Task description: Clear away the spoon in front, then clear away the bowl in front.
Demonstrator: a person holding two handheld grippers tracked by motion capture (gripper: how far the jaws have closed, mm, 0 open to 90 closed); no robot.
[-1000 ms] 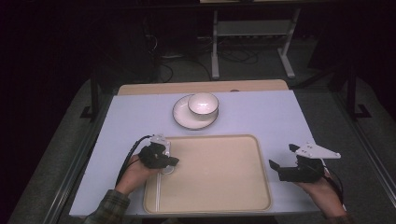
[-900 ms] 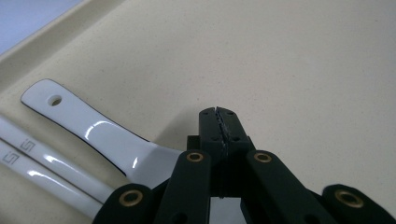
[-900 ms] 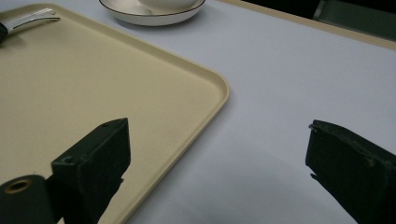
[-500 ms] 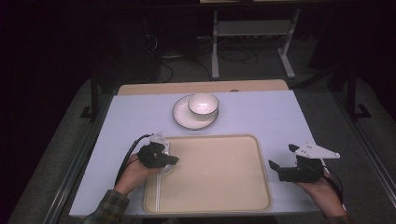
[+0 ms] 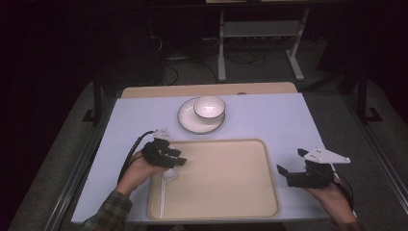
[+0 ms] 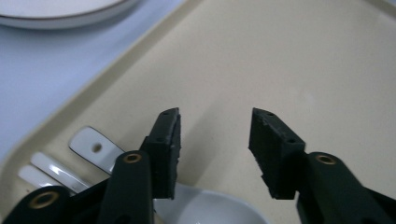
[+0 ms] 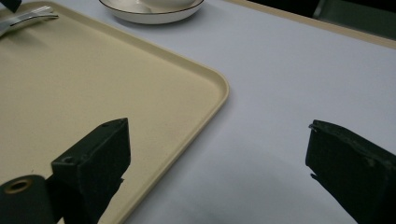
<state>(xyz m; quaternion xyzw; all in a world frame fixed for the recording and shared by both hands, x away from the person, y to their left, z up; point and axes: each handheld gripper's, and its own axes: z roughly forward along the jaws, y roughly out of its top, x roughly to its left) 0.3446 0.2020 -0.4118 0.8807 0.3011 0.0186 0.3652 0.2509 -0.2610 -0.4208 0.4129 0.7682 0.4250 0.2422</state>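
Your left gripper [image 5: 169,161] has just been opening its jaws over the tray's [image 5: 231,211] left edge, nothing clamped. The white spoon [image 5: 168,175] lies right under it: bowl just below the jaws, handle, its long axis, running along that edge toward you. Left is the nearer hand. Your right gripper [image 5: 291,169] hangs wide open, empty, off the tray's right edge.

A dim lab: bare test table [image 5: 288,120], cables [image 5: 240,55] on carpeted floor.
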